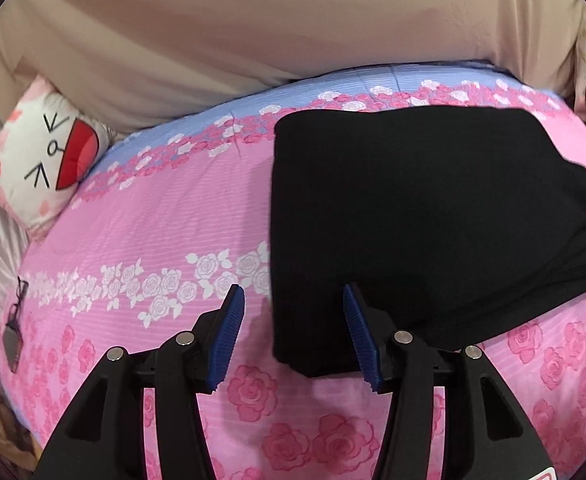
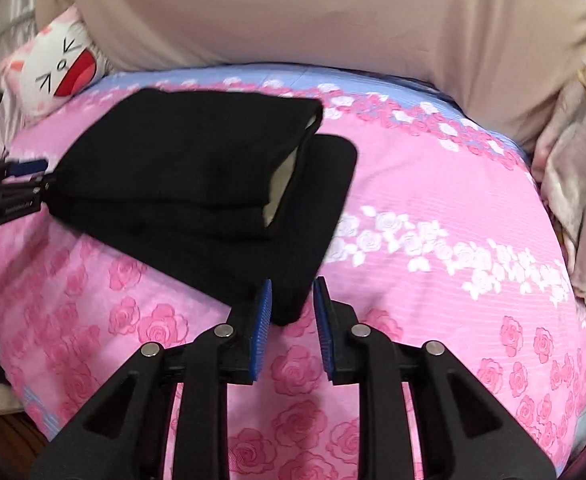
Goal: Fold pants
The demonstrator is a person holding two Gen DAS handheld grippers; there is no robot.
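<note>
Left wrist view: black pants [image 1: 425, 216] folded into thick stack on bed [image 1: 165, 216] w/ pink rose cover, right of centre. Left tongs [image 1: 293, 320] apart, near-left corner of stack between blue pads [image 1: 229, 336], pads not pressing cloth. Cat-face pillow [image 1: 49, 160] far left, beige bedding [image 1: 233, 32] beyond. Right wrist view: right tongs [image 2: 291, 308] narrowly apart, near corner of pants [image 2: 197, 184] in gap; contact w/ pads unclear. Pale lining shows at stack's open right end.
</note>
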